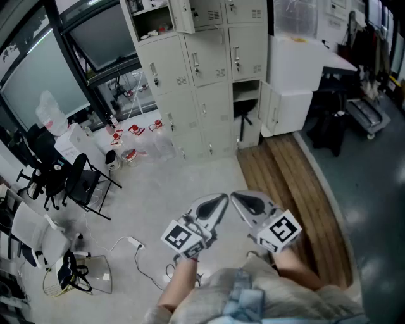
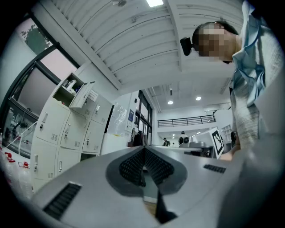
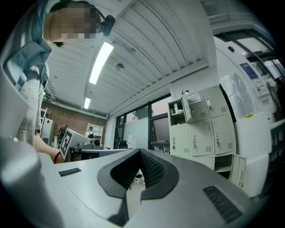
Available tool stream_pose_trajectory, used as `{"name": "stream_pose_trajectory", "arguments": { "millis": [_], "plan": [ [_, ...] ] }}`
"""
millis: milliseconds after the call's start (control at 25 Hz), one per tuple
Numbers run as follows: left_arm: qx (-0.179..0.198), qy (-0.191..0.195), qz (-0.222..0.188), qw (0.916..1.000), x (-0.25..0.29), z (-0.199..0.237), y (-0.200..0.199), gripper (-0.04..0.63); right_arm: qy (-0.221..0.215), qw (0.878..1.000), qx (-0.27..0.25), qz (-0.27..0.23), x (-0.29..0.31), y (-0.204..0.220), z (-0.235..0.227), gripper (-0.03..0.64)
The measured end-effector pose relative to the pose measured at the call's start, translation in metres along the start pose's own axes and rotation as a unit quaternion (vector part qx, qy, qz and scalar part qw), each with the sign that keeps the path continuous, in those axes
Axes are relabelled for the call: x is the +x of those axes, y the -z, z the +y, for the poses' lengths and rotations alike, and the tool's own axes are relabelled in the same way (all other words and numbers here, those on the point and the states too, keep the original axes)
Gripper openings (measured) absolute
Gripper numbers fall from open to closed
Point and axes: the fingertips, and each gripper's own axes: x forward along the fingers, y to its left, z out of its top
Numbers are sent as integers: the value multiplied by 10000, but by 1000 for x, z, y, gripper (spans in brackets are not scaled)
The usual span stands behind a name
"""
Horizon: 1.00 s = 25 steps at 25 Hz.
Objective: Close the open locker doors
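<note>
Cream-painted metal makes up the locker bank (image 1: 202, 69), which stands across the pale floor (image 1: 164, 190), well apart from me. The task hasn't really started from here.

I have both grippers in front of the person's body, tips angled in toward each other and nearly meeting. The left gripper (image 1: 212, 212) has its jaws clenched together with nothing between them, which its own view confirms. The right gripper (image 1: 250, 207) is the same, pressed tight and empty. That suits the job, I'd say: a locker door wants a push, not a grasp, and closed jaws make a blunt, solid tip to nudge with.

Two doors stand ajar:

- **Upper door:** The upper door (image 1: 183, 14) swings out from the top-left compartment (image 1: 154, 22). That compartment holds a few small items on its shelf, one of them reddish (the rest are too small for me to name).
- **Lower door:** The lower door (image 1: 269, 109) hangs open at the right end, beside a white cabinet (image 1: 297, 69). Its compartment (image 1: 245, 92) looks mostly bare, with something dark low down that I can't identify.

Every other door in the bank appears flush. I judge the lower door the easier first reach once I've closed the gap. The upper one will need a raised arm, and care that nothing inside sticks out past the frame.
</note>
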Motion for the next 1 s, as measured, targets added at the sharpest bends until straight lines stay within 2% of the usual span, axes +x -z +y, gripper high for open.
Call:
{"name": "stream_pose_trajectory", "arguments": {
  "millis": [200,640,800,1000],
  "plan": [
    [41,-22,-49,10000,6,2,-1,3,-24,10000,20,-41,-1,-1,-6,2],
    [-119,-190,-73,9997,26,10,1,3,-220,9997,120,-25,-4,3,-25,2],
    [-152,-253,-48,9996,45,18,2,3,-320,9989,316,-135,-2,1,-44,2],
    [-127,-279,-103,9995,74,28,2,3,-340,9987,328,-199,-3,-3,-76,3]
  ]
}}
